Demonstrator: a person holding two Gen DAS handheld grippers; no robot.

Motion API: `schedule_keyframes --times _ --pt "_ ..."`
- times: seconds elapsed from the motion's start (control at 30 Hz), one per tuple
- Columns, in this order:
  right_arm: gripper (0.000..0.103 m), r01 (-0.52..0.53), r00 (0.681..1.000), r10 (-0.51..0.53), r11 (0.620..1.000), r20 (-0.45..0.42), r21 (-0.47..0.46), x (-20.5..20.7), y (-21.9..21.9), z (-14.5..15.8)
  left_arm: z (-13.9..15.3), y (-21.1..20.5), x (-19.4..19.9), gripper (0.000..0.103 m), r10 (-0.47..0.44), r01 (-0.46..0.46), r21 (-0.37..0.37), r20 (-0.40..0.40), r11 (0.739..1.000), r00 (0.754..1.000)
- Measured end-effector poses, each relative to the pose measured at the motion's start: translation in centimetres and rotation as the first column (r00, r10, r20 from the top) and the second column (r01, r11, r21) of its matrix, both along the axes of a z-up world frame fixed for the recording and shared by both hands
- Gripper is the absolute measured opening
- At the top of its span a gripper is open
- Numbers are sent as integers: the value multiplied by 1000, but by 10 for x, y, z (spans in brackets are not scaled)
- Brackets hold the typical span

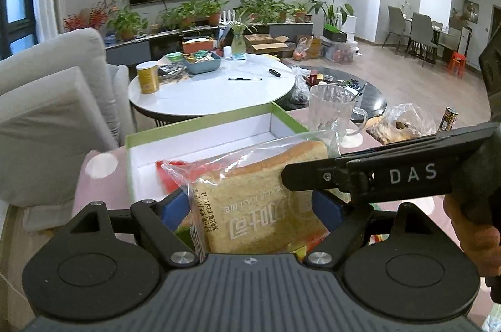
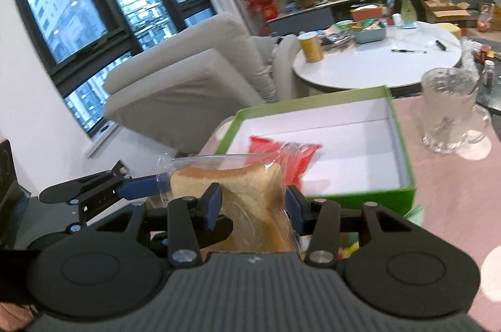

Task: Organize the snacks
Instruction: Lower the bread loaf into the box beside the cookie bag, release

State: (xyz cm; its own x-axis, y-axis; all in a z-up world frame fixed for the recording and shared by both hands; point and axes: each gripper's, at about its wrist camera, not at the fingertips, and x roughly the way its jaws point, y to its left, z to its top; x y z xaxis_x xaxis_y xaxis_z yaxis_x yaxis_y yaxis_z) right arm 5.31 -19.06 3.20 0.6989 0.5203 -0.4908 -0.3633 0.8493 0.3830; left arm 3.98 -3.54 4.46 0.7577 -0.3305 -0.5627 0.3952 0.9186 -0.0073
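**Fingers of 2 grippers on 1 bag of bread**

Fingers of the left gripper, blue-padded, stand wide apart and press the 2 broad sides of a clear bag of sliced bread; the right gripper comes in from the right in the left view, its black side printed "DAS", and its own fingers stand closer together, clamped on the narrow edges of the same bag; a hand holds that tool at the frame edge.

White Chinese characters on the bag read upside down, with a line that looks like "TOAST" above them; a side strip carries small dates, roughly "2025/11/15" and "2025/12/12".

The bread sits lifted just before the near edge of a green box with a white inside, where a red packet lies; the box rests on a pink table.

Right of the box stand a glass mug and, in the left view, a bag of pastries and a dark can; a white round table beyond holds a yellow tin, a blue tray and 2 pens.
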Motion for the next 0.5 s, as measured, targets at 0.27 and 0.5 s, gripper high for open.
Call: schedule_keyframes --times 0.27,0.5 --pt "51 86 996 -86 996 -4 8 43 -25 -5 -8 -22 58 82 -7 3 -60 -64 998 998" --pt "51 119 993 -119 993 9 2 65 -38 -8 -16 -38 89 81 -11 5 -80 -81 997 997"
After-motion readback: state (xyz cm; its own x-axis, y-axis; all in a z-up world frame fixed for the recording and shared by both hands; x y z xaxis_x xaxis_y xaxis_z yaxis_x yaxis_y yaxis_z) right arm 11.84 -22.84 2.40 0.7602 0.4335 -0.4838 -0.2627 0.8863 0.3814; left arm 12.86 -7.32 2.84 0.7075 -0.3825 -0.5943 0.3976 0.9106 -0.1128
